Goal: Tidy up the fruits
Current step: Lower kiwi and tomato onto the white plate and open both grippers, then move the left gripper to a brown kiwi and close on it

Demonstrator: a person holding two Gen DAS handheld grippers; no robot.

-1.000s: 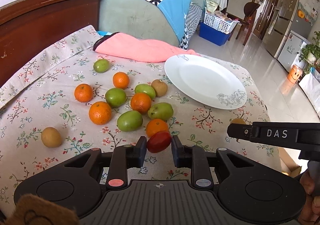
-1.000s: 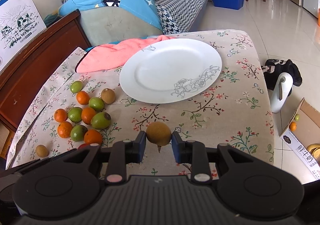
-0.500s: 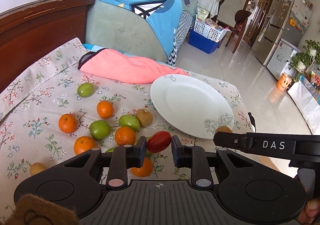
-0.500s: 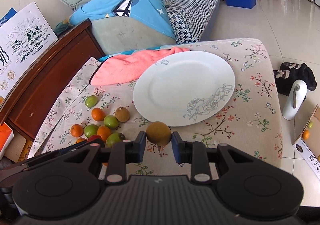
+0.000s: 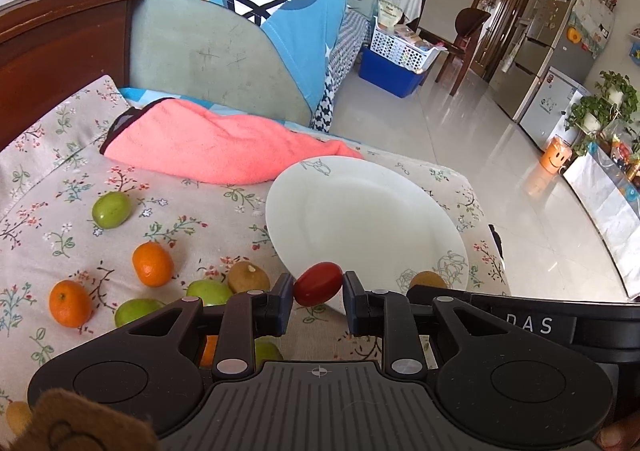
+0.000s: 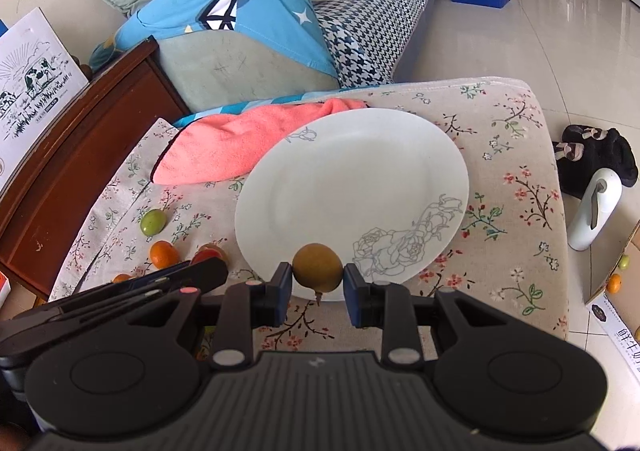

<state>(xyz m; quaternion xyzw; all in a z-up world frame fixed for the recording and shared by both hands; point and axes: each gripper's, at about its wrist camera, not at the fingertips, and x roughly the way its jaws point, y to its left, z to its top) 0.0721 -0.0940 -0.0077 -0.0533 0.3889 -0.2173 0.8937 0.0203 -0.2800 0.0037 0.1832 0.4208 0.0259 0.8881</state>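
My left gripper [image 5: 318, 289] is shut on a red cherry tomato [image 5: 319, 283], held over the near rim of the white plate [image 5: 360, 211]. My right gripper [image 6: 318, 277] is shut on a brown round fruit [image 6: 318, 269], also at the plate's [image 6: 352, 187] near edge. In the left wrist view the right gripper [image 5: 428, 283] shows at the right with its brown fruit. Loose on the floral cloth to the left lie oranges [image 5: 153, 265], green fruits [image 5: 111, 209] and a brown fruit [image 5: 248, 277]. The left gripper [image 6: 208, 261] shows at the lower left of the right wrist view.
A pink towel [image 5: 216, 147] lies behind the plate, against a sofa cushion with blue fabric [image 5: 240, 11]. A wooden headboard [image 6: 80, 139] borders the left. Tiled floor drops off past the right edge, with a white bottle [image 6: 594, 207] and a cardboard box [image 6: 624, 291] there.
Both grippers have moved forward toward the plate with their fruits still held; the plate now sits just past both sets of fingertips, and the fruit pile has slid back to the left.
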